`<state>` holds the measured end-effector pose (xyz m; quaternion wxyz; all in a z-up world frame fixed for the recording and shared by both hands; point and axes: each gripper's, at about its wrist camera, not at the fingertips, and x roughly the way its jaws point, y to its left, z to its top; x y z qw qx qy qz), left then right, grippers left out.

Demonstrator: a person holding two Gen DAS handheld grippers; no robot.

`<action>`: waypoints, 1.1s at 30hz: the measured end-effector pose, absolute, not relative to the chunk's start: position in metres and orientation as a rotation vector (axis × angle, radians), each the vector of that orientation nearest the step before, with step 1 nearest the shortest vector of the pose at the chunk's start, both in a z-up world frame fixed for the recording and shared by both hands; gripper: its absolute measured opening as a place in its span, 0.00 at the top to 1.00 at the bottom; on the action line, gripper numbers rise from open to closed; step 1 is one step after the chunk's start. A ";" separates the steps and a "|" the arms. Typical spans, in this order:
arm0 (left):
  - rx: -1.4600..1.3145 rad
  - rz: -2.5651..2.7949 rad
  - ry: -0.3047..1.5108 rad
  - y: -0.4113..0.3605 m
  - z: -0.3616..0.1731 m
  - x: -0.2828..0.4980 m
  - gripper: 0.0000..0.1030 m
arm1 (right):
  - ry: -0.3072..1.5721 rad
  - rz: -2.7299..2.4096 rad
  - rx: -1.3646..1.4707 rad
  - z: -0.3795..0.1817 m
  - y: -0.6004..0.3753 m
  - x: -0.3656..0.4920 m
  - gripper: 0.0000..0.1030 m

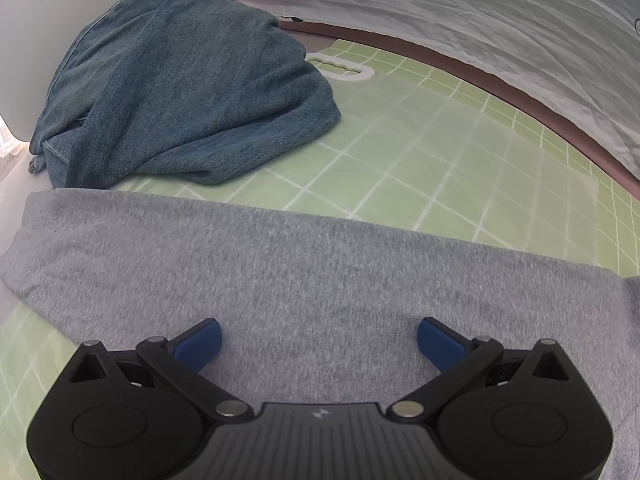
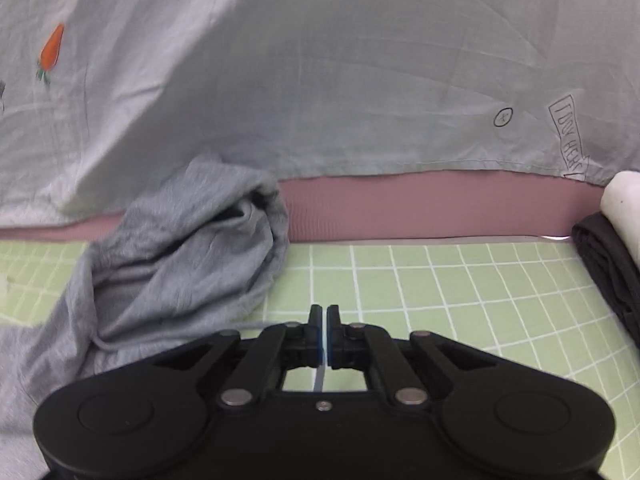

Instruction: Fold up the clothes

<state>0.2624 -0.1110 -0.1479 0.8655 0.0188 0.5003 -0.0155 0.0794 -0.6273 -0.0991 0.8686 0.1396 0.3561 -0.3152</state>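
Left wrist view looks down on a heather-grey knit garment [image 1: 280,280] spread flat as a broad band across a light green cutting mat with a white grid [image 1: 440,168]. The left gripper [image 1: 319,340] stands with its blue-padded fingers [image 1: 200,342] spread wide apart; the grey cloth lies smooth beneath and between them, and nothing is caught in the jaws. Whether the pads touch the fabric I cannot tell. Beyond the far edge of the grey band, at the upper left, a crumpled teal denim-like garment [image 1: 180,92] sits in a heap on the mat, partly covering a white plastic handle-shaped cutout [image 1: 344,68]. A pale grey sheet [image 1: 480,20] hangs behind.

Right wrist view shows the right gripper [image 2: 324,314] with its black fingers drawn nearly together, only a thin slit between them, low over the bare mat [image 2: 460,280]. A thin pale strip runs down through that slit; what it is I cannot tell. The grey garment [image 2: 180,248] lies bunched in loose folds to the left of these jaws, apart from the tips. A folded dark grey cloth [image 2: 608,272] lies at the right edge with a white rolled cloth [image 2: 622,200] on it.
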 end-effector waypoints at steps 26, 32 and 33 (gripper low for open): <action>0.031 -0.015 1.022 -0.113 -0.149 0.259 0.00 | 0.882 -0.625 0.390 -0.126 -0.617 0.064 0.99; 0.025 -0.005 1.016 -0.114 -0.149 0.258 0.00 | 0.875 -0.634 0.419 -0.126 -0.620 0.062 0.80; 0.025 -0.005 1.016 -0.114 -0.149 0.258 0.00 | 0.884 -0.628 0.416 -0.129 -0.616 0.061 0.80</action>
